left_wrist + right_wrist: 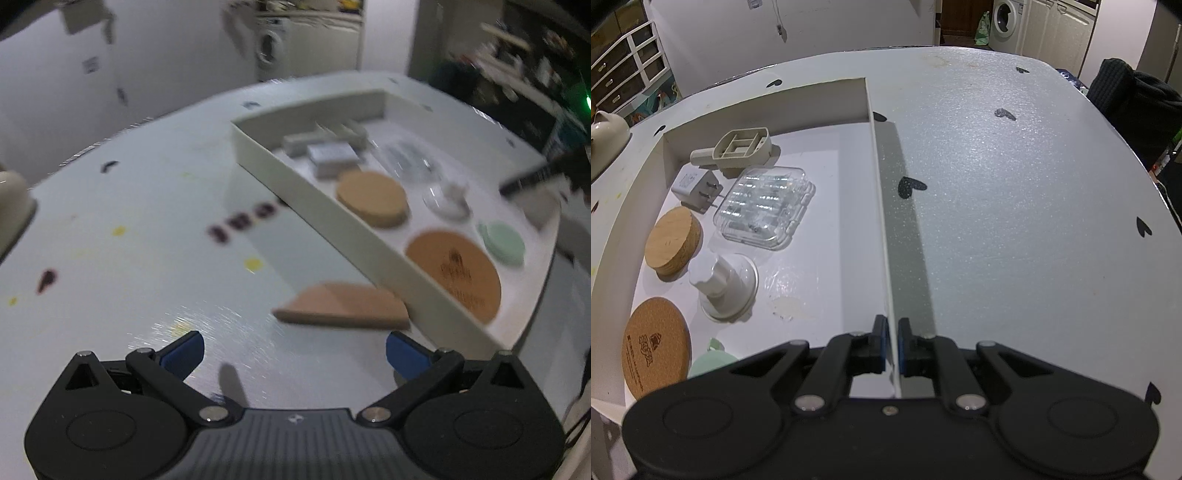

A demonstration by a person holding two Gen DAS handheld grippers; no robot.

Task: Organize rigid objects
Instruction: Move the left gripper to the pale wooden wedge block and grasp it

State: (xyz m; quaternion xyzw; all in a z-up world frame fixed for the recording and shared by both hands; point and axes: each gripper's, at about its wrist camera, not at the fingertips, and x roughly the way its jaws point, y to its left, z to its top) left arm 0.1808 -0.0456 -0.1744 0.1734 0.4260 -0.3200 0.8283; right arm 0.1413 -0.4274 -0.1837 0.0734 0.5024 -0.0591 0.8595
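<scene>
One tray (768, 107) on the table (1015, 206). Inside I counted one thick cork lid (672, 240), one flat cork coaster (655, 347), one green disc (502, 242), one clear case (766, 206), one plug (694, 186), one white knob (722, 286) and one grey scoop (738, 149). My right claw (892, 345) pinched the tray's wall. My left claw (295, 350) was spread wide, a wooden half-round piece (343, 304) just ahead (outside, against the tray).

Left tongs (294, 352), right tongs (892, 345): black linkages, blue pads, silver pivot screws.
</scene>
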